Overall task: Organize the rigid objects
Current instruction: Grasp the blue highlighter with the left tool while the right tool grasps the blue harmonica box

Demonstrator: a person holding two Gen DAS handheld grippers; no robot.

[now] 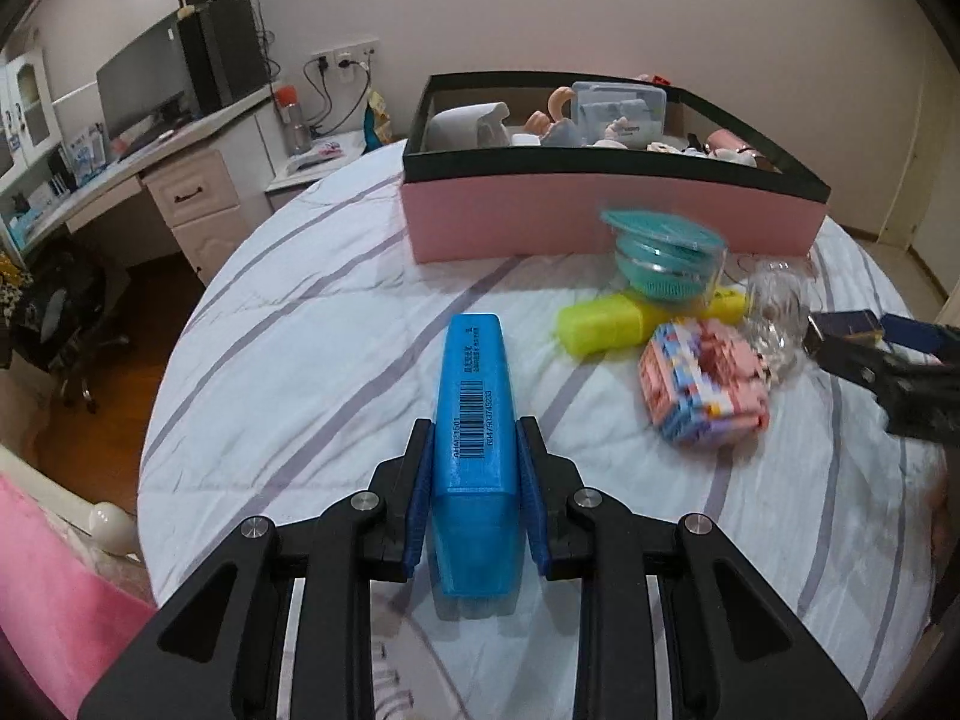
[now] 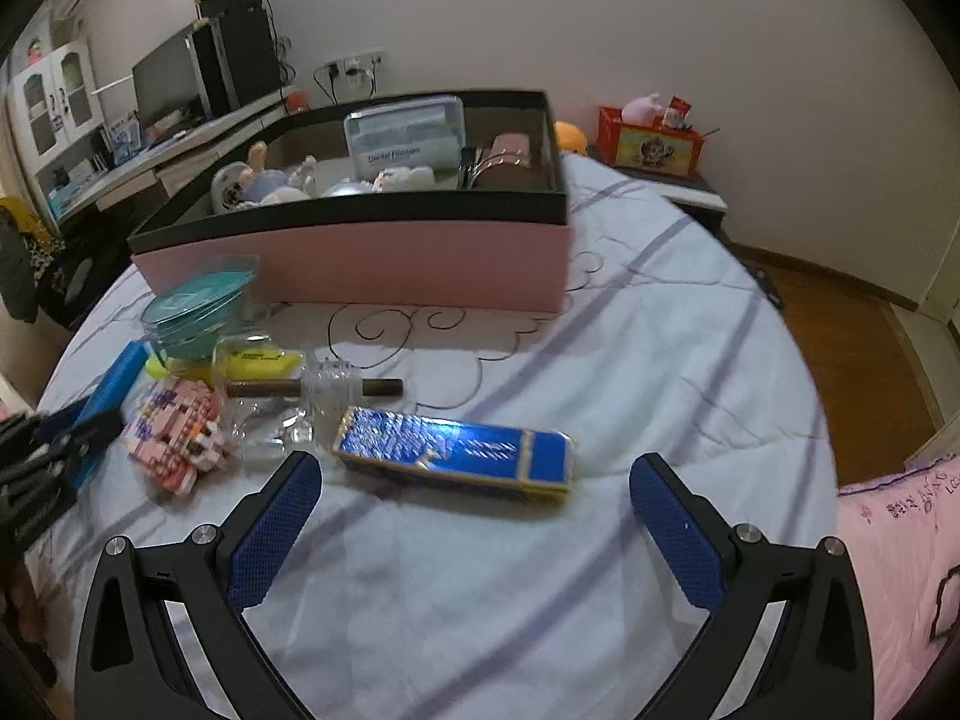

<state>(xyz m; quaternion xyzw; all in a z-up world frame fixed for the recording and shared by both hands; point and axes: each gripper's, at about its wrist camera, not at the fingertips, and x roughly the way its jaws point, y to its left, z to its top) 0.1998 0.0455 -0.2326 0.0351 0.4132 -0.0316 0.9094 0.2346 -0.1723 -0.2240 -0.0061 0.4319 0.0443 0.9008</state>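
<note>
A bed with a white quilt (image 2: 600,360) striped in lilac holds one open pink box (image 1: 540,222) with a black rim, crowded with small items; a clear case inside reads "Dental Flossers" (image 2: 403,144). In front lie one teal lidded tub (image 1: 666,258), one yellow highlighter (image 1: 606,324), one pink brick model (image 1: 702,384) and one blue foil packet (image 2: 456,456). The left gripper (image 1: 474,444) is clamped on a blue barcoded highlighter (image 1: 474,420) near the quilt's front. The right gripper (image 2: 474,486) hangs wide, empty, over the foil packet.
</note>
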